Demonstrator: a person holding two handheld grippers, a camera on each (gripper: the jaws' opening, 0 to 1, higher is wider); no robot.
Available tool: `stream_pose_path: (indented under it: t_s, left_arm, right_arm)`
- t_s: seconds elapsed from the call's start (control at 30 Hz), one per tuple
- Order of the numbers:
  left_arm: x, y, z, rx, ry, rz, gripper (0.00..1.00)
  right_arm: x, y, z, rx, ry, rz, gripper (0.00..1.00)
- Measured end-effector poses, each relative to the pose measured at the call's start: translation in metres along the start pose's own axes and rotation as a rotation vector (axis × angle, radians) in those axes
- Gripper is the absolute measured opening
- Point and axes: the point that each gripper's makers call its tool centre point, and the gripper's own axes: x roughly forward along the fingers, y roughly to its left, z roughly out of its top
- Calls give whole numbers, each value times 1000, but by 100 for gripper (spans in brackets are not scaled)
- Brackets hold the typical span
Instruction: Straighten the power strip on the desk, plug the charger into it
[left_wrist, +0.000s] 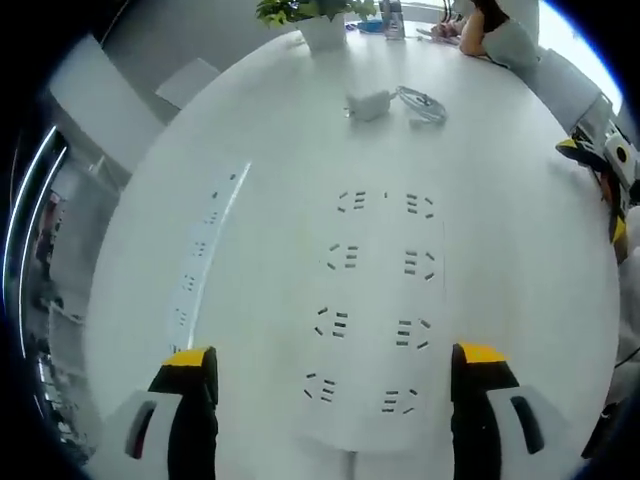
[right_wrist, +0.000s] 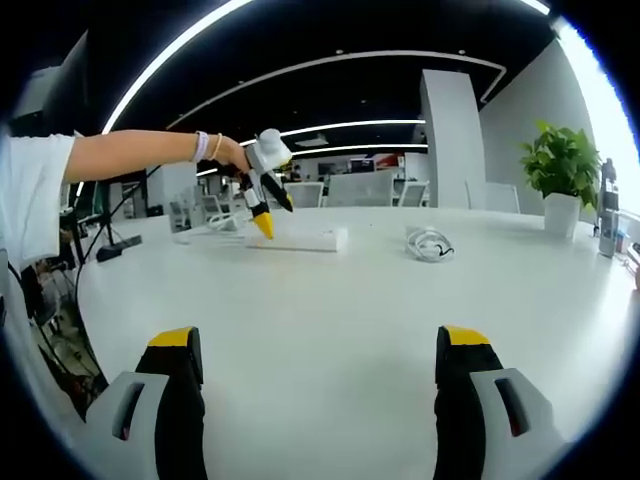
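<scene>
L gripper (left_wrist: 335, 385): jaws wide open, nothing held, hovering right over the strip (left_wrist: 375, 300), which lies flat on the desk (left_wrist: 520, 210). Charger (left_wrist: 368, 104) w/ coiled cable (left_wrist: 422, 103) sits far side. R gripper (right_wrist: 320, 375): jaws open, empty, strip well ahead.

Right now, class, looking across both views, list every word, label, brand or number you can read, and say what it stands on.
None can be read.
Power strip: socket slots, no print visible.
Charger: plain white, no legible mark.
Bottle beside the plant pot: too small and blurred to tell.
</scene>
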Motion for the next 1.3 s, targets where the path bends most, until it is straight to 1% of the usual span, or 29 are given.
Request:
stream_pose_path:
  t_s: [0.17,0.27,0.37,0.4,0.5,0.63,0.7,0.77,0.83,0.87,0.97,1.03,1.07,1.1,1.13,1.2,1.3]
  left_arm:
    - [-4,1,0,-15,-29,29,99]
    - [-5,7,2,-20,-46,53,99]
    - [-9,15,4,-17,-68,123,99]
    - [-10,15,4,-17,-75,132,99]
    - [-14,21,9,-37,-120,168,99]
    - [-26,23,6,-72,-172,236,99]
    - [-33,30,8,-88,-205,266,99]
    - [-41,34,13,-113,-250,293,99]
    - [-47,34,13,-127,-291,314,99]
    - [-51,37,14,-138,-313,321,99]
    - [-57,45,11,-152,-328,334,99]
    - [-62,40,5,-157,-344,351,99]
    - [-62,40,5,-156,-348,351,99]
    - [-62,40,3,-156,-349,352,99]
    - [-63,35,0,-156,-347,360,99]
    - [-66,34,-3,-157,-349,375,99]
    - [-72,29,-1,-174,-397,376,99]
  right_arm:
    - [-1,2,3,-3,-7,4,96]
    - [-3,3,3,-4,-7,5,96]
    - [-3,4,4,-2,-11,7,96]
    - [-3,4,4,-2,-12,7,97]
    - [-4,5,5,-1,-12,11,97]
    - [-4,6,6,-3,-15,17,97]
    - [-3,5,7,-5,-18,19,97]
    - [-2,4,9,-7,-21,20,97]
    - [0,3,11,-11,-25,21,97]
    - [1,2,13,-15,-29,22,97]
    - [6,0,19,-30,-30,27,97]
    - [9,0,23,-42,-36,31,97]
    - [10,0,24,-45,-36,34,97]
    - [12,0,26,-50,-37,39,97]
    - [14,1,27,-54,-38,46,97]
    - [19,1,28,-57,-31,56,97]
    - [25,1,29,-65,-24,64,97]
